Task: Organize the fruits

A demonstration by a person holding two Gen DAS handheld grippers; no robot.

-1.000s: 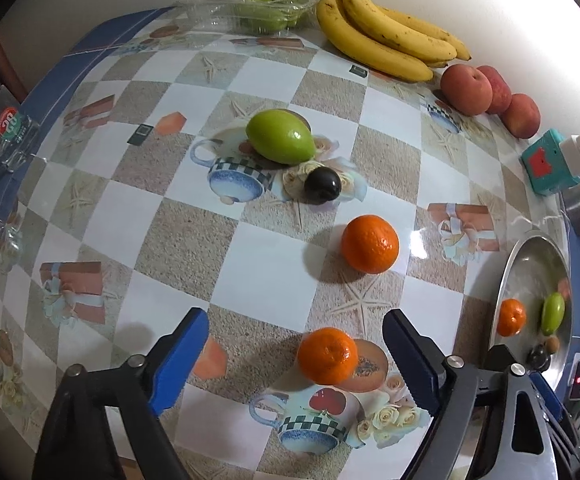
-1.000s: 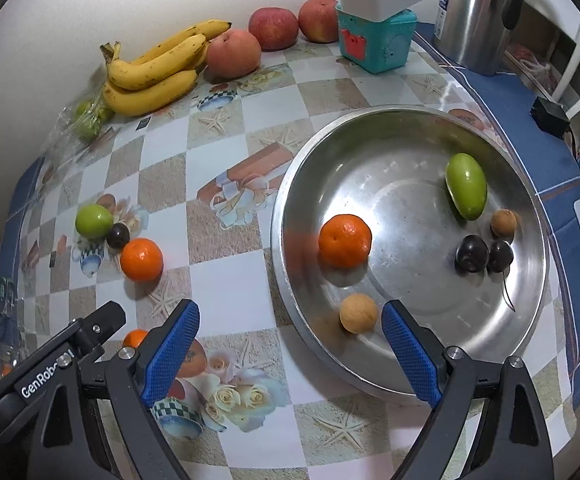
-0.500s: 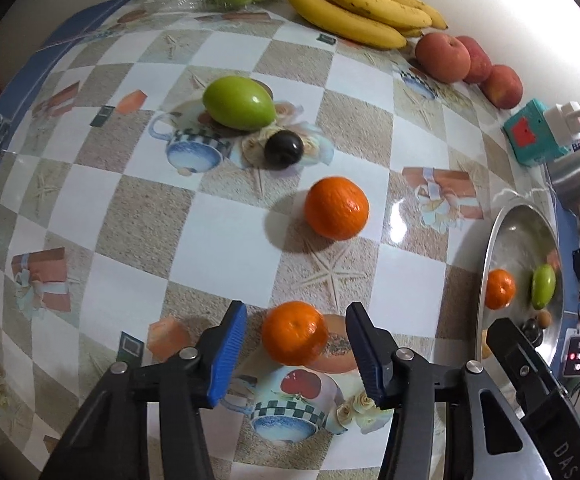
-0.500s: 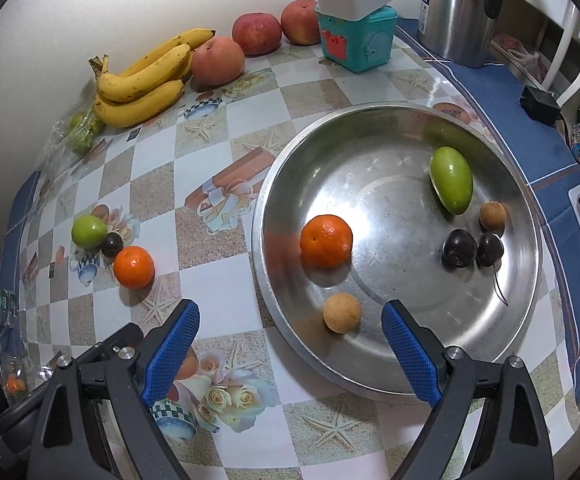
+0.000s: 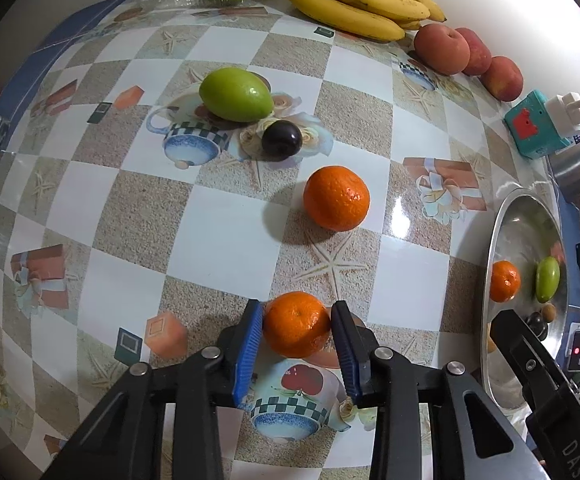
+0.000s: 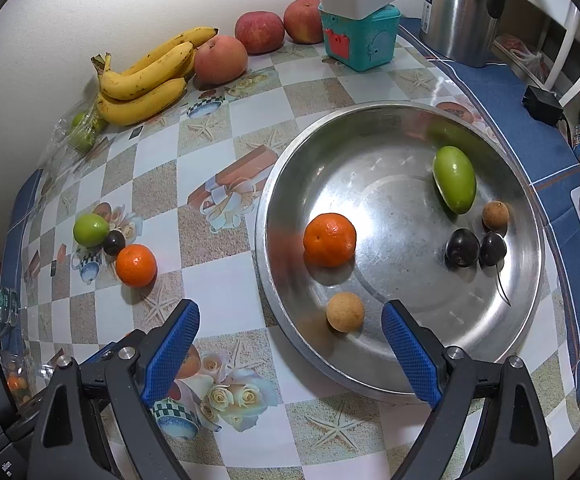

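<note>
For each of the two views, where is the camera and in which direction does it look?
Left wrist: on the left gripper, looking steeply down; its jaws are closing on a mandarin on the table.
Right wrist: on the right gripper, open, above the steel bowl; the left gripper's black frame shows beside it.
Shared: bowl, bananas, the other mandarin.

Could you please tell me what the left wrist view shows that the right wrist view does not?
Only the left wrist view shows the left gripper closing on the near tangerine. Only the right wrist view shows the open right gripper and the tan fruit. Both show the steel basin, the bananas and the far tangerine.
</note>
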